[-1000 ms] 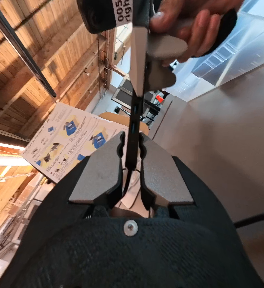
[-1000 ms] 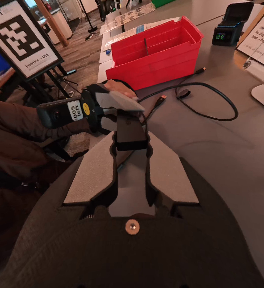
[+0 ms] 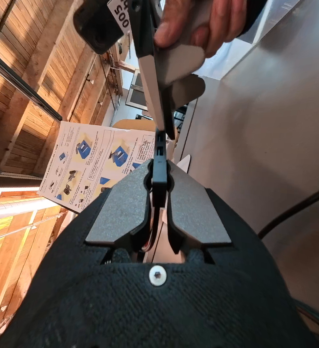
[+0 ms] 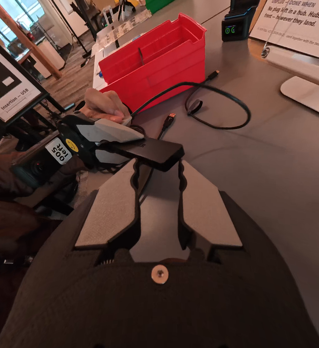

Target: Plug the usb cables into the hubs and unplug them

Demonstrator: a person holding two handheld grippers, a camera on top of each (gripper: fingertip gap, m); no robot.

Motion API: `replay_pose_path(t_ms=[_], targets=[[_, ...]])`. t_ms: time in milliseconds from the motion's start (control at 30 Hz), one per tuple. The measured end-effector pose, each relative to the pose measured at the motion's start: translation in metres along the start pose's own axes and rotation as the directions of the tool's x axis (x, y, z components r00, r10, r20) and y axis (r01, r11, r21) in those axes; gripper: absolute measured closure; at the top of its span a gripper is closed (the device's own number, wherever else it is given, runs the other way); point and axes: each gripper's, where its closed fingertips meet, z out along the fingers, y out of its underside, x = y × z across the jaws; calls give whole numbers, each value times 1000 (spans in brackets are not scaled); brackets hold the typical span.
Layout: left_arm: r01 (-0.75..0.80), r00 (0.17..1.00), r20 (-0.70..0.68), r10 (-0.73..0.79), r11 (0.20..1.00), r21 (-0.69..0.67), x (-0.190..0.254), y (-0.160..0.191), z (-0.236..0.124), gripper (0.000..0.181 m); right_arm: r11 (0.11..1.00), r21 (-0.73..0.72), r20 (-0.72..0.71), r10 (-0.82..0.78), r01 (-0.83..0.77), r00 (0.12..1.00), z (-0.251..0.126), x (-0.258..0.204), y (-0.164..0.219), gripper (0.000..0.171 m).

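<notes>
The hub (image 4: 151,153) is held in the air above the grey table (image 4: 249,169), clamped across its thin faces by the left gripper (image 3: 159,169) at one end. Its long axis runs out of that gripper and ends right at the fingertips of the right gripper (image 4: 157,165), whose fingers stand apart with nothing between them; the hub's free corner is seen just at the mouth of that gap, and contact cannot be told from here.

From the left wrist view the hub is seen edge-on, a slim black bar, with two small rectangular ports showing on the narrow side past the pads. The tip of a right finger (image 3: 156,101) is laid against the hub's far end there. A dark lead is seen hanging from the clamped end, down between the left fingers.

No plug is seated in any port in view. The loose plug (image 4: 171,117), orange at its tip, lies flat on the table beyond the hub, pointing away toward the red bin (image 4: 155,62). A second cable (image 4: 230,105) is looped further right, its small connector near the bin's corner.

Of the two, the right gripper is free and judged the likelier to fetch the plug, with the hub kept steady by the left. The reach would go forward, past the hub.
</notes>
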Motion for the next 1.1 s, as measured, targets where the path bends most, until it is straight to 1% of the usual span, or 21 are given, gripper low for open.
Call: replay_pose_path(t_ms=[33, 100, 200, 267, 333, 400, 433, 500, 567, 667, 700, 800, 833, 900, 1033, 1100], targets=[[2, 1000, 0, -2, 1000, 8, 0, -2, 0, 172, 1000, 8, -6, 3, -3, 1000, 0, 2, 0, 137], [6, 1000, -3, -5, 1000, 9, 1, -3, 0, 173, 1000, 19, -11, 5, -5, 1000, 0, 5, 0, 138], [23, 1000, -6, -23, 1000, -13, 0, 1, 2, 172, 1000, 30, -60, -1, 2, 998, -1, 11, 1, 142], [44, 999, -1, -44, 999, -18, -4, 4, 2, 172, 999, 40, -121, -1, 6, 993, -6, 13, 0, 133], [53, 998, 18, -52, 998, -31, -9, 11, 1, 172, 998, 64, -172, 5, 6, 985, -13, 9, 2, 128], [75, 997, 39, -74, 997, -32, -16, 14, -1, 172, 999, 54, -143, 2, 6, 990, -11, -13, 14, 123], [86, 995, 51, -84, 996, -34, -19, 16, -1, 172, 1000, 26, -114, 1, 2, 993, -4, -26, 25, 122], [101, 992, 76, -97, 994, -45, -25, 20, -2, 172, 995, -96, -64, -5, -1, 998, 16, -50, 61, 120], [103, 990, 106, -97, 993, -57, -31, 23, -3, 172, 979, -203, -61, -15, 3, 998, 34, -63, 94, 117], [104, 985, 149, -91, 991, -83, -39, 28, -5, 172, 953, -301, -130, -11, -29, 991, 47, -57, 123, 125], [101, 983, 164, -86, 991, -90, -43, 29, -6, 172, 947, -319, -147, -18, -30, 989, 48, -53, 128, 136], [113, 975, 203, -90, 988, -105, -53, 31, -11, 172, 944, -329, -91, 12, -41, 996, 44, -57, 128, 168], [125, 972, 210, -100, 986, -107, -57, 32, -12, 172, 940, -337, -94, 17, -48, 995, 40, -56, 128, 169], [149, 965, 233, -121, 983, -108, -64, 35, -16, 172, 946, -320, -157, -6, -45, 988, 23, -46, 119, 169], [213, 949, 259, -180, 972, -103, -77, 42, -22, 172, 974, -220, -265, -5, -55, 964, -23, -35, 86, 171], [233, 947, 251, -199, 966, -113, -77, 46, -22, 172, 980, -196, -308, -31, -32, 951, -38, -36, 75, 171]])
